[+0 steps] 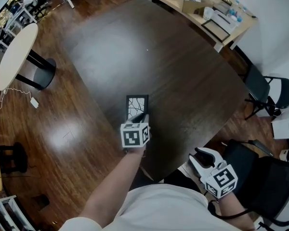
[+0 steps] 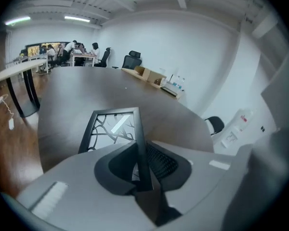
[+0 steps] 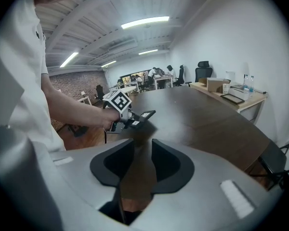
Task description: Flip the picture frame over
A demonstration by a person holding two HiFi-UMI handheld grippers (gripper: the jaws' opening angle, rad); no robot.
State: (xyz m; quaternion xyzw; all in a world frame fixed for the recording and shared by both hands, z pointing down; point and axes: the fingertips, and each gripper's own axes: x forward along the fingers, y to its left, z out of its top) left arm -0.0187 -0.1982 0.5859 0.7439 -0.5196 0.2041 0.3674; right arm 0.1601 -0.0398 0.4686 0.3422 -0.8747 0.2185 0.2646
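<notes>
Clamping the frame point(image 1: 136, 104) by its right-hand rail, the jaws of the left gripper point(image 1: 140, 118) hold it raised off the surface point(image 1: 173, 66), its long axis running straight ahead of them (the right gripper point(image 1: 201, 157), jaws slightly parted and empty, hangs well aside).

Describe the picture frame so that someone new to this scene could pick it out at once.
Find the big dark table. Near its closer edge, the left gripper pinches a small picture frame by one side. Its black rim and white picture of bare black branches stand out against the dark wood.
</notes>
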